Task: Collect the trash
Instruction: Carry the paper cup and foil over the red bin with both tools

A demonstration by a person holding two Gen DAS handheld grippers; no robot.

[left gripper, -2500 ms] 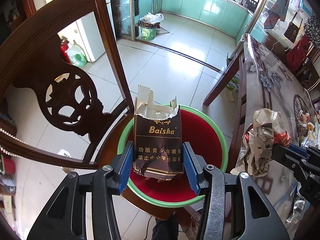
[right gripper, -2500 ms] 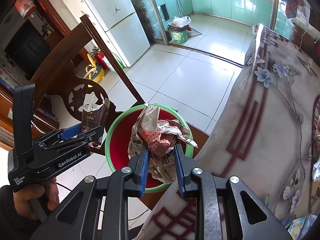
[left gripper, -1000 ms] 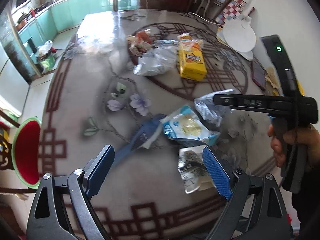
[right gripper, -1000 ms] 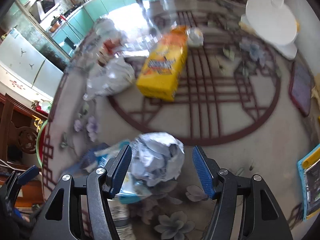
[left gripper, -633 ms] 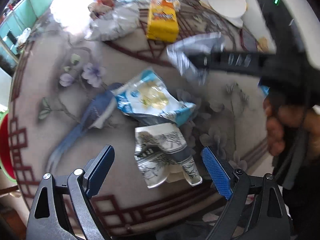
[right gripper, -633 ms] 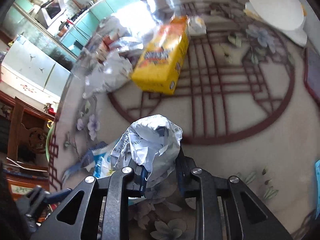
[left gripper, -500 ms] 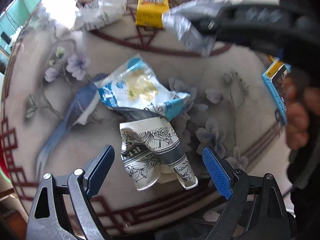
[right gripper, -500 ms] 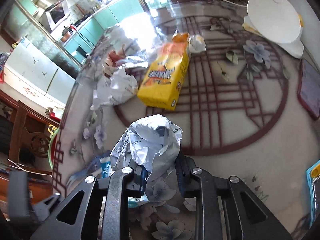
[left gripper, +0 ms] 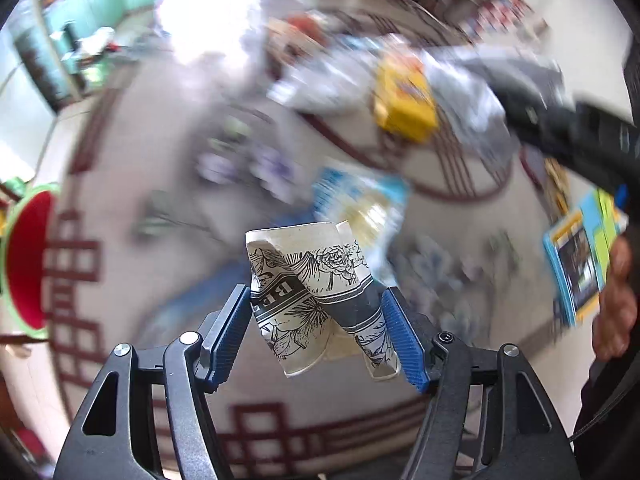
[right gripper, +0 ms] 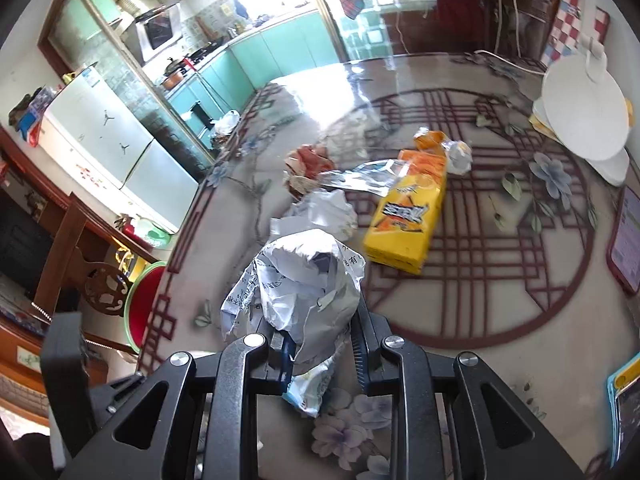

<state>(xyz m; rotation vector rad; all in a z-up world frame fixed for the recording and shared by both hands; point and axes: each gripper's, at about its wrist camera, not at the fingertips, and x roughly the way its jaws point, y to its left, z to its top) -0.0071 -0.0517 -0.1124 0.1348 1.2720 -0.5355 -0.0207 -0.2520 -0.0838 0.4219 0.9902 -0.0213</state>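
Showing partial lettering "BE" on its floral print, the crushed paper cup (left gripper: 316, 300) sits above the counter (left gripper: 168, 280) clamped between the left gripper (left gripper: 316, 336) jaws, while the right gripper (right gripper: 322, 354) jaws pinch a crumpled printed wrapper (right gripper: 296, 288).

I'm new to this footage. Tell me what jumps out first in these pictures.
A crushed paper cup with black floral print sits clamped in the left gripper. The right gripper pinches a crumpled silver wrapper above the patterned table. Behind it lies a yellow snack bag, and a green-rimmed red bin waits at the table's left edge.
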